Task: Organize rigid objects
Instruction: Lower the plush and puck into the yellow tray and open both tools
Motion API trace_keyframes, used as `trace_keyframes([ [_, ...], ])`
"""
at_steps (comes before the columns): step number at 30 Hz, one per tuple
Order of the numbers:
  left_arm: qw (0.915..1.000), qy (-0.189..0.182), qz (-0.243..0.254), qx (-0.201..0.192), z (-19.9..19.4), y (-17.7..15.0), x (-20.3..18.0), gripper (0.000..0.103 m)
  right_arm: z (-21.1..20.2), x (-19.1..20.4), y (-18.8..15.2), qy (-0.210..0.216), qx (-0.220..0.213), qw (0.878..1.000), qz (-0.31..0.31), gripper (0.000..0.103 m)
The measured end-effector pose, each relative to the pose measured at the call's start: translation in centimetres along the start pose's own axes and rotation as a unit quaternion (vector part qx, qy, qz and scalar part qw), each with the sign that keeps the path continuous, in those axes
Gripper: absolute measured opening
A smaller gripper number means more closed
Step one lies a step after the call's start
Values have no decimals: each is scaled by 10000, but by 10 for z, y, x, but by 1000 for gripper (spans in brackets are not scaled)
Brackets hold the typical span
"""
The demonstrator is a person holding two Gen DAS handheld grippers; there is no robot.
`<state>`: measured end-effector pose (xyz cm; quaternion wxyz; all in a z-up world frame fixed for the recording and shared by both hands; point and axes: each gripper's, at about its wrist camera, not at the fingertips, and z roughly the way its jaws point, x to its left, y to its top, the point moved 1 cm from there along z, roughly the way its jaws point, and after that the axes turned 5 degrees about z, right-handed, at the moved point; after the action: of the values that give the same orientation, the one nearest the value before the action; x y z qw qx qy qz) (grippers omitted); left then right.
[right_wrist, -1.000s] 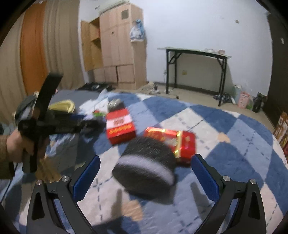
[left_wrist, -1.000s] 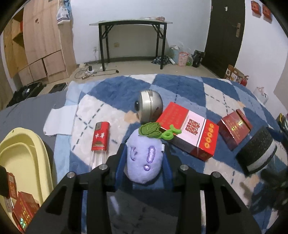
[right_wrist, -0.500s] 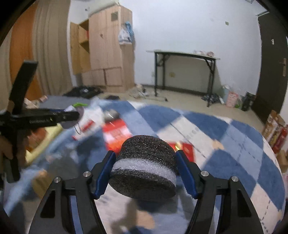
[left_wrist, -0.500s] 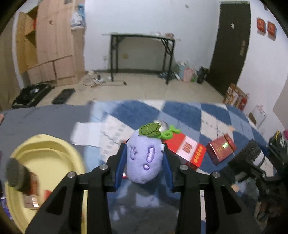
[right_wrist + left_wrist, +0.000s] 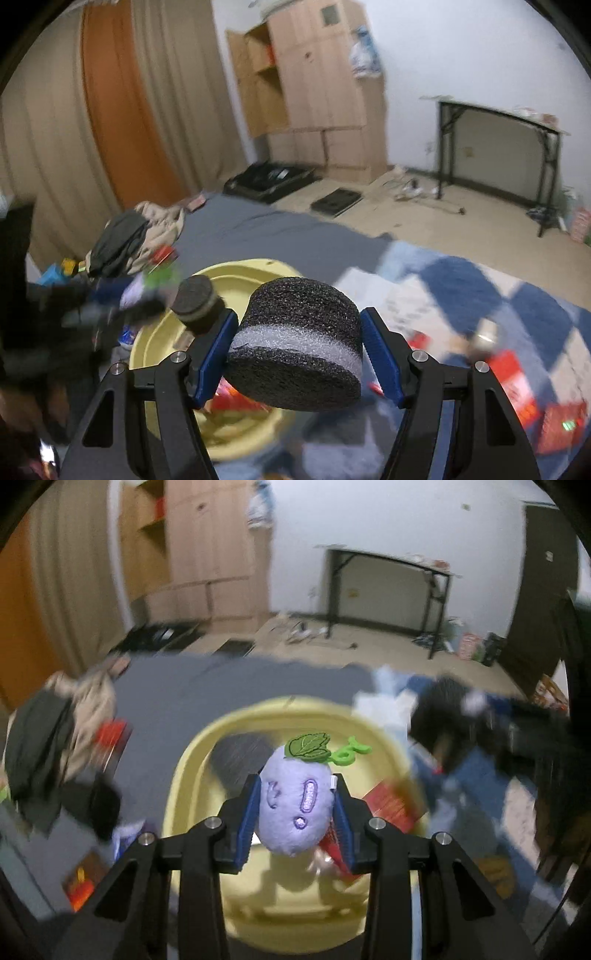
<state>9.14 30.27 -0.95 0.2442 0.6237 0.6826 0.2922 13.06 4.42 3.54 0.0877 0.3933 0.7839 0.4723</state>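
Hovering inside yellow basin [image 5: 184, 775] rim, left gripper [image 5: 295, 812] clamps purple plush [image 5: 291, 805].

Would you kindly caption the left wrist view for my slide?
Left tongs grip a purple plush toy above a yellow basin.

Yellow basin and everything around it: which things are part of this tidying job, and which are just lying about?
Part of the job:
- yellow basin
- purple plush toy, held in the left gripper
- black foam roll, held in the right gripper
- red boxes on the rug

Just lying about:
- heap of clothes
- wooden cupboard
- black desk
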Motion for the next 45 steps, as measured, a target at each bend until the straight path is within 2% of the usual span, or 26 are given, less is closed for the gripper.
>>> trace_keyframes([
  [4, 9984, -71, -510, 251, 22, -32, 22, 39, 54, 22, 15, -19, 515, 9984, -252, 68],
  [9, 9980, -146, -520, 336, 38, -43, 23, 39, 113, 23, 21, -185, 1017, 9945, -186, 68],
  [12, 9977, -256, -547, 319, 47, -46, 22, 39, 130, 24, 29, -165, 969, 9952, -38, 68],
  [15, 9976, -299, -532, 318, 53, -49, 19, 39, 141, 22, 28, -303, 1028, 9941, -152, 68],
  [20, 9973, -270, -573, 384, 56, -55, 16, 41, 140, 31, 13, -371, 977, 9941, -293, 71],
  [21, 9974, -272, -591, 321, 53, -55, 15, 50, 132, 31, 14, -356, 874, 9952, -267, 74],
  [22, 9975, -257, -622, 230, 49, -55, 16, 71, 117, 29, 14, -313, 743, 9965, -236, 85],
  [24, 9970, -138, -767, -32, 35, -52, 17, 96, 87, 25, 18, -196, 362, 9991, -105, 100],
  [25, 9961, -111, -850, -207, 26, -50, 18, 99, 73, 22, 19, -170, 212, 9996, -33, 103],
  [28, 9943, -112, -946, -486, 1, -38, 11, 103, 22, 7, 23, -231, -159, 9994, 187, 103],
  [33, 9952, -322, -467, -795, -44, 5, -37, 103, -92, -45, 6, -495, -770, 9937, 643, 103],
  [37, 9920, -762, -210, -983, -77, 37, -87, 103, -186, -94, -34, -1144, -979, 9865, 645, 103],
  [39, 9906, -989, 5, -945, -89, 48, -121, 103, -221, -111, -53, -1367, -1030, 9831, 647, 103],
  [41, 9910, -988, 289, -857, -93, 51, -149, 103, -258, -125, -73, -1555, -1018, 9801, 700, 103],
  [43, 9942, -968, 312, -342, -83, 43, -178, 103, -291, -137, -93, -1703, -1041, 9773, 715, 103],
  [44, 9938, -1082, 214, -128, -77, 34, -189, 103, -304, -142, -103, -1771, -1080, 9757, 705, 103],
  [45, 9933, -1147, 93, -49, -74, 25, -197, 103, -315, -147, -121, -1869, -1108, 9737, 691, 103],
])
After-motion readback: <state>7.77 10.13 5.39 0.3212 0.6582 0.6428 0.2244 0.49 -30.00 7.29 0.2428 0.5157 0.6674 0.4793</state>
